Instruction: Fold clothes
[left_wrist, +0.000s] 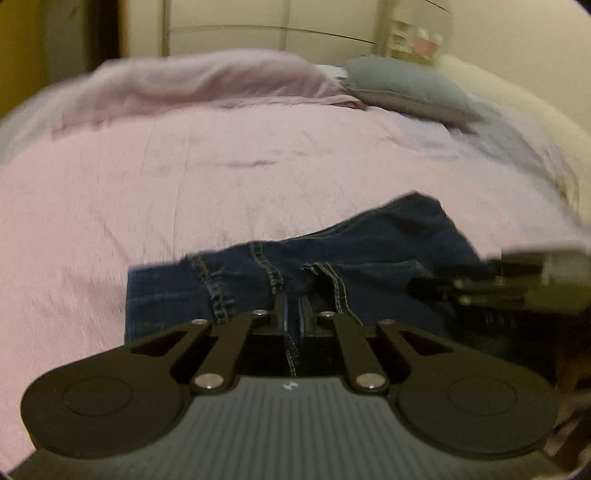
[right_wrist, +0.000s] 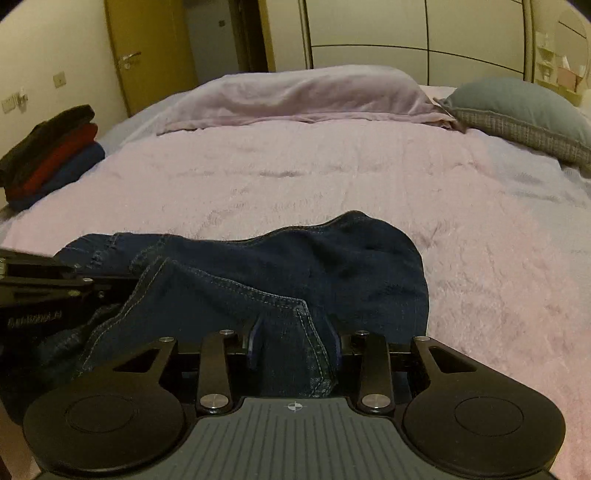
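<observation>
A: Left gripper (left_wrist: 293, 314): jaws nearly together, clamped on a thin stitched edge of the jeans (left_wrist: 369, 258). A seam runs straight down between the fingers (left_wrist: 280, 308).

B: Right gripper (right_wrist: 293, 338): jaws wider apart, with a thick fold of denim (right_wrist: 295, 266) filling the gap and the pads (right_wrist: 255, 338) against it on both sides. Gripping, as far as I can see.

A: Position of the jeans: low centre in both views, on the near part of the bed (left_wrist: 221, 177), bunched against the grippers.

B: Long axis runs left to right across the frame. In the right wrist view a rounded end bulges toward the upper right; the rest trails to the left edge, where the other gripper (right_wrist: 55, 284) shows side-on, touching the cloth.

A: Cannot tell waist from hem. The left view is motion-blurred.

B: Counts: one pair of jeans, two grippers. One lilac blanket (right_wrist: 332, 177) over the bed.

A: One lilac pillow (left_wrist: 207, 79) at upper centre, one grey-blue cushion (left_wrist: 402, 86) at upper right.

B: One stack of folded clothes (right_wrist: 48, 155) at the left edge: three layers, black over red over blue. One door (right_wrist: 147, 51) at upper left.
</observation>
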